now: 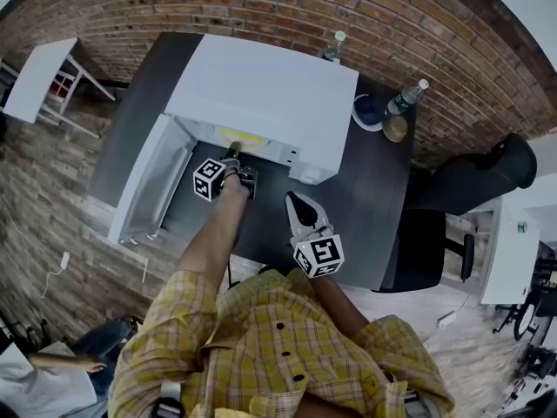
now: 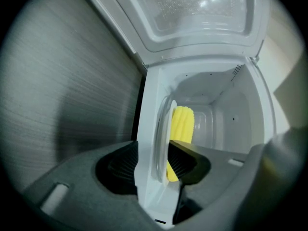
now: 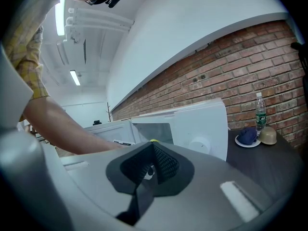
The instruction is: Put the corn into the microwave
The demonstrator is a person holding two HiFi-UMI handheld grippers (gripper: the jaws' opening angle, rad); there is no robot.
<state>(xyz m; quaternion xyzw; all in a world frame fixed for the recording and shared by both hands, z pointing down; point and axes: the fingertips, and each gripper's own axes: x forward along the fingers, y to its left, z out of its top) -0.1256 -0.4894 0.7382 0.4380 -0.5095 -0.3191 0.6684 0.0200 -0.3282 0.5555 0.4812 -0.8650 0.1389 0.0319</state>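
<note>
Left gripper view shows the left tongs open, the corn lying inside the microwave; withdrawing straight back should avoid nudging it. The right tongs sit closed, empty.

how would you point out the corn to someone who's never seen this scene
Find the white microwave on the dark table, door open. Inside it, by the left claw, sits the corn: the only bright yellow, ribbed thing there.

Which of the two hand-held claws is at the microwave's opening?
The left gripper, jaws open at the mouth of the microwave, with the corn just inside. The right gripper hangs back over the table, shut and empty.
</note>
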